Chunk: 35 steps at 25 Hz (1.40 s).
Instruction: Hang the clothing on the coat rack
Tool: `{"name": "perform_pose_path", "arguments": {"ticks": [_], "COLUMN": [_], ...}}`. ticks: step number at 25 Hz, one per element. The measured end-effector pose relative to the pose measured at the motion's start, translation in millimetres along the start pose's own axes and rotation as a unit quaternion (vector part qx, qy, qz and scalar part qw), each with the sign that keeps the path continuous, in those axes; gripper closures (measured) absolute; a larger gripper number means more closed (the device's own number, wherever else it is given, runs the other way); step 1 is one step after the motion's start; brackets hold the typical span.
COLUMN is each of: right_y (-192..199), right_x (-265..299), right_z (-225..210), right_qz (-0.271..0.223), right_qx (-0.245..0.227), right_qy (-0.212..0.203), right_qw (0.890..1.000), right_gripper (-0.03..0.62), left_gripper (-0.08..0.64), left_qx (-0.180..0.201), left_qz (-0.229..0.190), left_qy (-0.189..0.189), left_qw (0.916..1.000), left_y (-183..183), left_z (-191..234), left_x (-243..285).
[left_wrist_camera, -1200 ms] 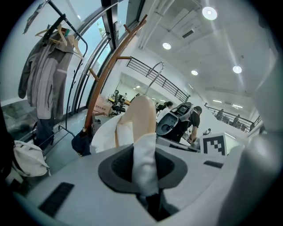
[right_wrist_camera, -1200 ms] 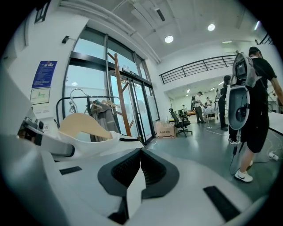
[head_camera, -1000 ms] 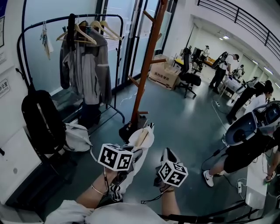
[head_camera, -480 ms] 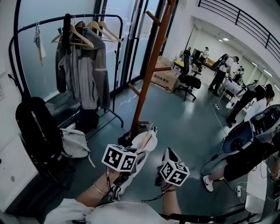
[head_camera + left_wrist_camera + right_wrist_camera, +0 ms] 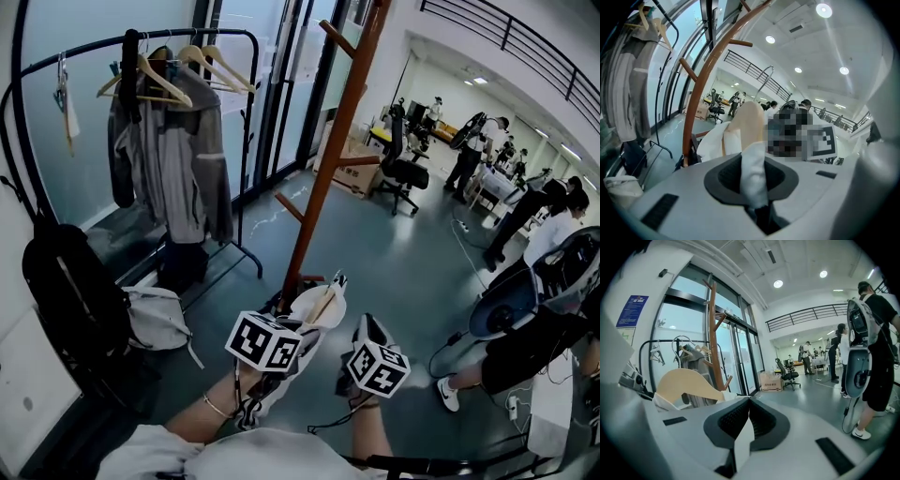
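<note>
Head view: the left gripper (image 5: 298, 330) and right gripper (image 5: 364, 336) both pinch the white shirt (image 5: 307, 306) on its hanger (image 5: 323, 302), near the brown coat rack (image 5: 328, 159). It looks like the carrying step. Next, lift it to a peg (image 5: 336, 36).

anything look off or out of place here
Only minor things: a white bag lies slumped on the floor beside the black backpack, and something dark sits heaped at the foot of the coat rack. Nothing looks damaged.
</note>
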State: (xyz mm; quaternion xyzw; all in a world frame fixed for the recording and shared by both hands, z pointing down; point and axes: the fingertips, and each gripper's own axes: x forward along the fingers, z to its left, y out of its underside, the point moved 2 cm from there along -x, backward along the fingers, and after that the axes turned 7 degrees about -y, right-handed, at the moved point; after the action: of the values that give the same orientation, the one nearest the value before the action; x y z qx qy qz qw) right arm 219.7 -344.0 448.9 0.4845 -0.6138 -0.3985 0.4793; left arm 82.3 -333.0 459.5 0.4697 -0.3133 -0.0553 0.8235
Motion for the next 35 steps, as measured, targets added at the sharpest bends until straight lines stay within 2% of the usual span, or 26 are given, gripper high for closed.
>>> {"name": "perform_pose_path", "arguments": {"ticks": [4,11,19,28,35], "right_y": [3,0,-2,-22,-32], "right_x": [7,26,46,54,52], "right_z": [-8,-8,-11,-22,-33], "right_qz": [0.006,0.024,0.026,0.017,0.006], "right_qx": [-0.002,-0.016,-0.015,-0.012,-0.006], "right_qy": [0.013,0.012,-0.002,-0.023,-0.022], "right_qw": [1.000,1.000,1.000,1.000,1.000], "right_gripper": [0.569,0.569,0.569,0.569,0.569], "left_gripper": [0.491,0.491,0.491,0.491,0.491], "left_qx": [0.005,-0.015,-0.025,-0.017,-0.005], "left_qz": [0.008,0.018,0.016,0.012,-0.004], "left_qy": [0.013,0.022,0.008,-0.008,-0.003], "left_qw": [0.9999,0.9995,0.9995,0.9998,1.0000], "left_y": [1,3,-6,-26,-52], "left_z": [3,13,18,7,-3], "left_x": [12,27,34,42,46]}}
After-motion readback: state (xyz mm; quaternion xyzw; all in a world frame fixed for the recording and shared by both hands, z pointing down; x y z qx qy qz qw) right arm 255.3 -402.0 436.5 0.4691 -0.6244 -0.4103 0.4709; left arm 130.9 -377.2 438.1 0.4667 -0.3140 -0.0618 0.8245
